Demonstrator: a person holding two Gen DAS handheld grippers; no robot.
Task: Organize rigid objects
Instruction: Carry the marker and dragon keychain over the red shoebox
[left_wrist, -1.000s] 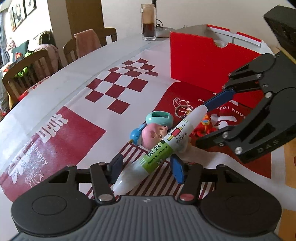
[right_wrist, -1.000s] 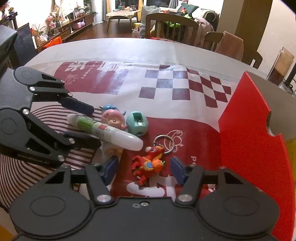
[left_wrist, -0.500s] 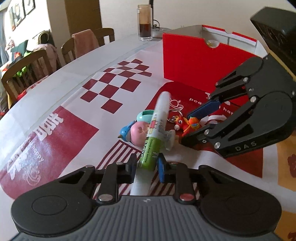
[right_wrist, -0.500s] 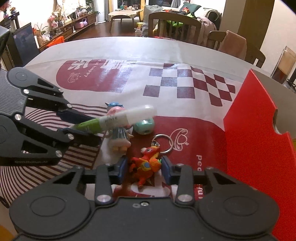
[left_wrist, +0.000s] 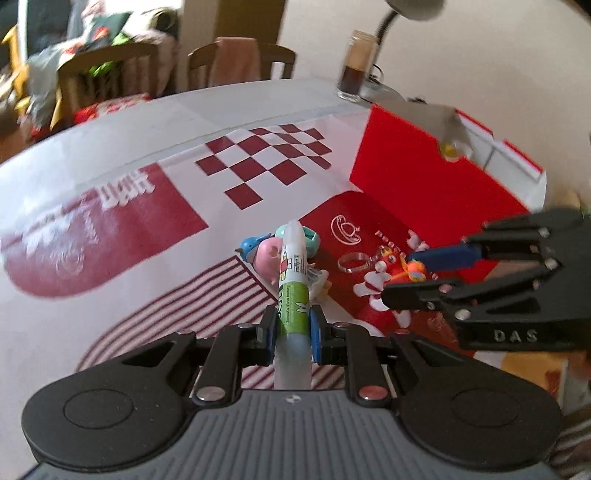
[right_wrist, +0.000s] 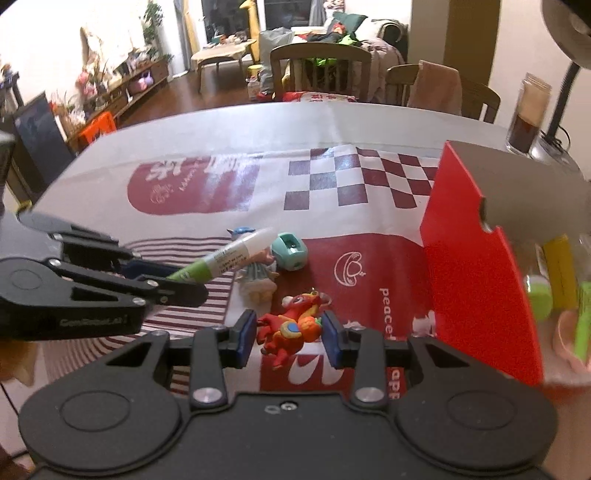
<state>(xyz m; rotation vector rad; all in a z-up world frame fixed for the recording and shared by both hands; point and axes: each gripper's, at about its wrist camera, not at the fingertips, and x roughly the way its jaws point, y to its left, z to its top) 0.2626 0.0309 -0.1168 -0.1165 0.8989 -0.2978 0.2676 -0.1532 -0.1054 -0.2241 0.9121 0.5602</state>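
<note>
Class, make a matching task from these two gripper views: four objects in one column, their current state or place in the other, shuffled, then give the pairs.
1. marker pen
2. red dragon keychain
3. teal sharpener
4. red box

A. lying on the cloth, ungripped
B. between the right gripper's jaws
C. clamped in the left gripper
D. standing open beside the toys

Pairs: 1-C, 2-B, 3-A, 4-D

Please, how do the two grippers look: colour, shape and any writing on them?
Both grippers are black linkage frames with silver screws and blue pads on the fingers. The left gripper has a grey ribbed body, and pale lettering on its side that is too blurred to read. The right gripper has a smooth black body, with "DAS" embossed on its side.
</note>
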